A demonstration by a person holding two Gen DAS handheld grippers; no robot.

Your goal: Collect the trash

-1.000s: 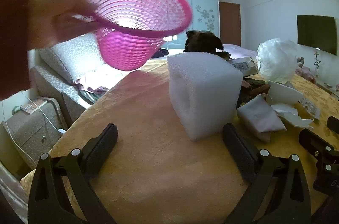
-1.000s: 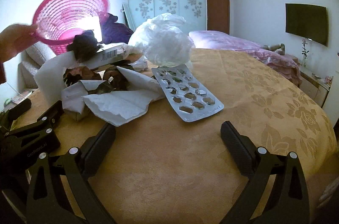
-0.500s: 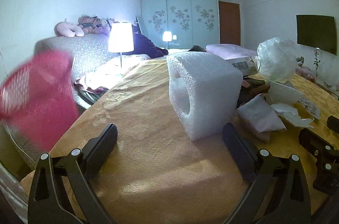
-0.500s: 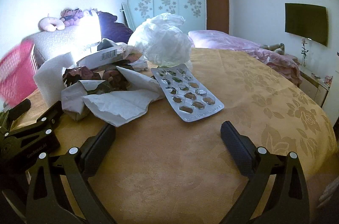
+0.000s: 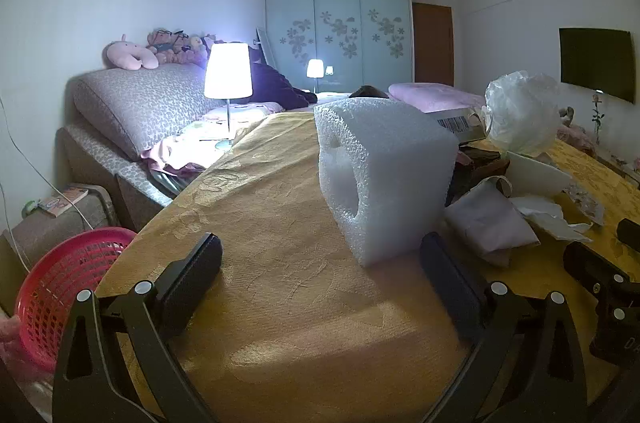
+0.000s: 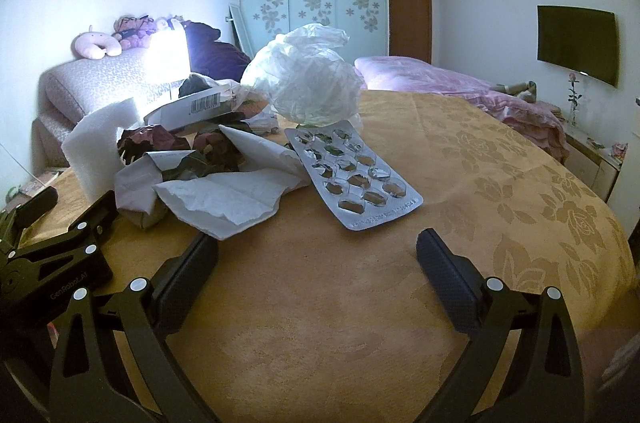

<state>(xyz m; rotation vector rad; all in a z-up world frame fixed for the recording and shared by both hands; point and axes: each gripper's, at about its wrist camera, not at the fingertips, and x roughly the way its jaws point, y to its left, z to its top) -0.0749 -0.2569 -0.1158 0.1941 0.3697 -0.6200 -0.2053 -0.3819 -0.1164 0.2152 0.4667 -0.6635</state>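
Left gripper (image 5: 320, 259): jaws stood wide apart and held nothing; it rested low over the yellow bedspread (image 5: 280, 303), just short of the foam block.
Right gripper (image 6: 316, 255): jaws were likewise spread and empty, low over the bedspread, short of the blister pack.
Foam block (image 5: 384, 179): white, upright on the bed, with a round hollow in its left face; its near corner lay close to the right finger of the left gripper, contact not determinable.
Trash pile: lay to the right of the foam block in the left wrist view, all on the bedspread.
Crumpled paper (image 6: 232, 195): white sheets, nearest the right gripper's left finger.
Wilted flowers (image 6: 180, 147): dark reddish, partly wrapped in the paper.
Blister pack (image 6: 352, 179): silver, emptied pockets, lying flat just right of the paper.
Plastic bag (image 6: 304, 83): translucent white, bunched up behind the blister pack.
Barcoded box (image 6: 192, 107): lay tilted on top of the pile, behind the flowers.
Pink basket (image 5: 60, 295): stood off the bed at its left edge, below bedspread level; contents not visible.
Lamp (image 5: 228, 71): lit, beside the bed on the left.
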